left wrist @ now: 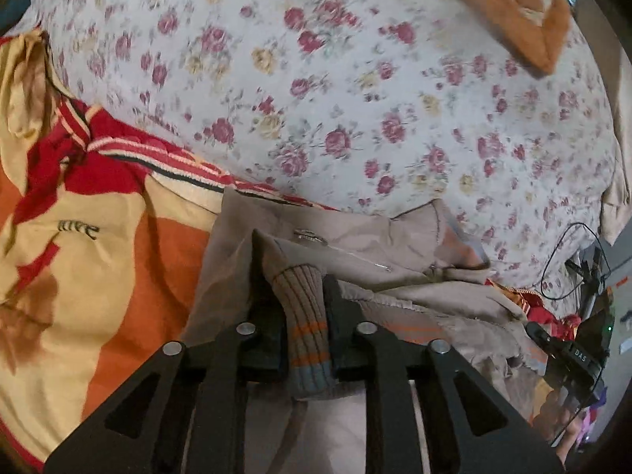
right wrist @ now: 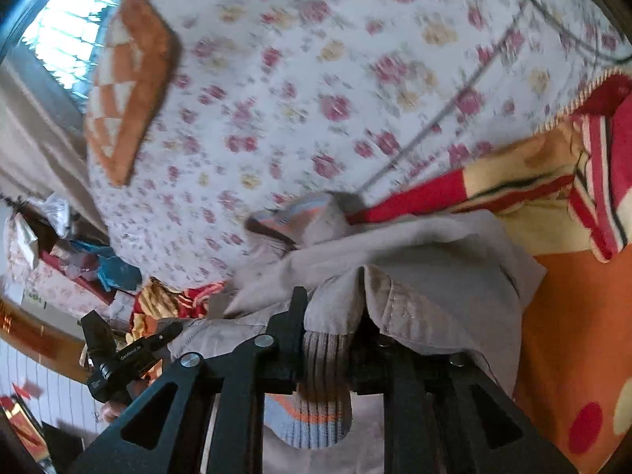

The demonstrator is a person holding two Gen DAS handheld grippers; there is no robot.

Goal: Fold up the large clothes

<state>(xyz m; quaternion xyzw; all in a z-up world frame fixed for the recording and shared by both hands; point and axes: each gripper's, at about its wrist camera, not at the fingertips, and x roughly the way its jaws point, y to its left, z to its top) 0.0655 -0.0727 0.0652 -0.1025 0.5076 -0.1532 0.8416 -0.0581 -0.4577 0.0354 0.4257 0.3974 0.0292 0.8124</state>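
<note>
The beige jacket (left wrist: 355, 245) lies soft and floppy on the bed (left wrist: 316, 79); both jaws pinch its ribbed hem (left wrist: 308, 328), the firmest edge to hold; expect sagging

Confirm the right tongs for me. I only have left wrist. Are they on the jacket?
Observer: Yes. The right tongs are clamped on a striped cuff of the beige jacket.
Operator: Anything fouling them?
Observer: A jacket fold drapes over one finger and hides its tip. The other finger is clear.
Operator: Anything ahead on the bed?
Observer: A thin grey line, possibly a cord, crosses the floral sheet beyond the jacket.
</note>
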